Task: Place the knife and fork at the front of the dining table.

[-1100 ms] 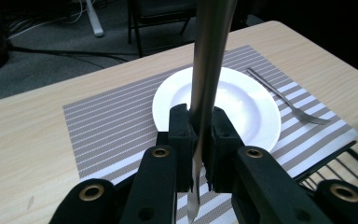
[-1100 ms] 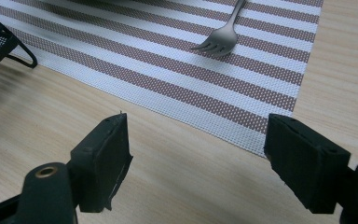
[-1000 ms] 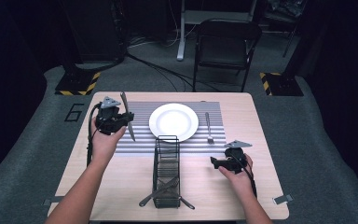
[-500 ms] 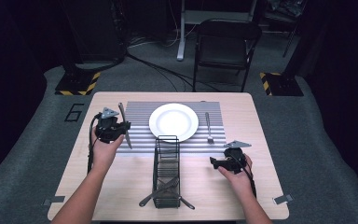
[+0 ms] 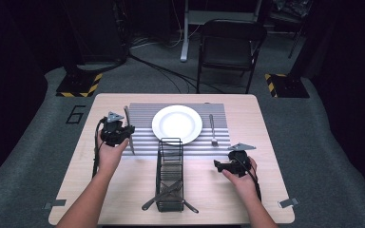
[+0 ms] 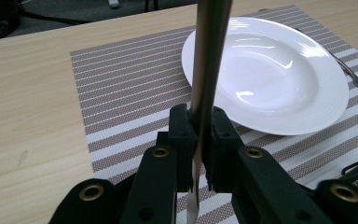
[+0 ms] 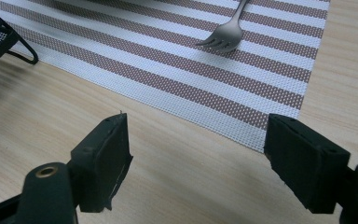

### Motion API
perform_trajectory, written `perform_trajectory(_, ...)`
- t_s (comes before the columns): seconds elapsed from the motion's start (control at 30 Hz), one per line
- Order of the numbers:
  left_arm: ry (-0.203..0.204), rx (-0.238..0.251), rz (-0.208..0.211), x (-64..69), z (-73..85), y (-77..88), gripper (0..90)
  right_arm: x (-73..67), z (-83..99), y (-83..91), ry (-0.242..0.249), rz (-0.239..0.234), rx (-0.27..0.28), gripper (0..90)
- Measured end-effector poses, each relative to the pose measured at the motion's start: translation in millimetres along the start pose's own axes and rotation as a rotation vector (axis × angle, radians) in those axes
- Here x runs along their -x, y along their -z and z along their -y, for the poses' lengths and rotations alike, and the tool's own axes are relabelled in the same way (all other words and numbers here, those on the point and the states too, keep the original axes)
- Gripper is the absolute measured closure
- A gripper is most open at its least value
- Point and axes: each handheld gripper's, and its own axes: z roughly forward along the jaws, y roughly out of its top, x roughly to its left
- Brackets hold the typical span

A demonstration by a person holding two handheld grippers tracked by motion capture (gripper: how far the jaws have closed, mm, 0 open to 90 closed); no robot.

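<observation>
A silver table knife (image 5: 129,130) is clamped between the pads of my left gripper (image 5: 126,133), low over the left part of the striped placemat (image 5: 142,114). In the left gripper view the knife (image 6: 209,56) rises out of the shut left gripper (image 6: 200,135), its blade tip pointing down at the placemat (image 6: 121,74), left of the white plate (image 6: 270,70). I cannot tell whether it touches the mat. The plate (image 5: 177,123) sits mid-mat, with a fork (image 5: 213,130) to its right. My right gripper (image 5: 217,165) rests open near the mat's right front corner, and the right gripper (image 7: 198,154) holds nothing.
A black wire basket (image 5: 170,173) stands in front of the plate with several utensils (image 5: 168,194) lying in its near end. The fork's tines (image 7: 226,35) lie on the placemat (image 7: 168,56) ahead of the right jaws. A folding chair (image 5: 230,47) stands beyond the table.
My left hand has come down and a little right with the knife, from above the table's left side to just over the mat beside the plate. The right hand has stayed put.
</observation>
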Motion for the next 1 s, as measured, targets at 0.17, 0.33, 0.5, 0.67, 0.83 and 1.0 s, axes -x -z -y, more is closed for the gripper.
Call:
perform_trajectory(0.17,0.027,0.01,-0.013,-0.8,-1.8,-7.0,82.4,1.2,0.0,0.1,0.011,-0.003,0.006,21.8)
perform_trajectory(0.33,0.05,0.022,-0.02,-3.5,-2.9,-14.5,82.4,1.6,0.2,0.9,-0.004,-0.004,0.003,21.9)
perform_trajectory(0.5,0.061,0.035,-0.031,-4.7,-3.0,-21.2,82.4,3.5,0.6,0.6,-0.005,-0.003,0.005,21.9)
perform_trajectory(0.67,0.072,0.043,-0.037,-5.1,-3.3,-27.0,82.5,3.6,0.8,1.2,-0.013,-0.004,0.003,22.0)
perform_trajectory(0.83,0.095,0.062,-0.041,-6.4,-2.1,-32.5,82.5,3.4,0.9,0.4,-0.02,-0.009,0.003,22.0)
perform_trajectory(1.0,0.112,0.061,-0.046,-11.4,-1.9,-38.8,82.5,3.5,1.0,0.0,-0.02,-0.014,-0.001,21.9)
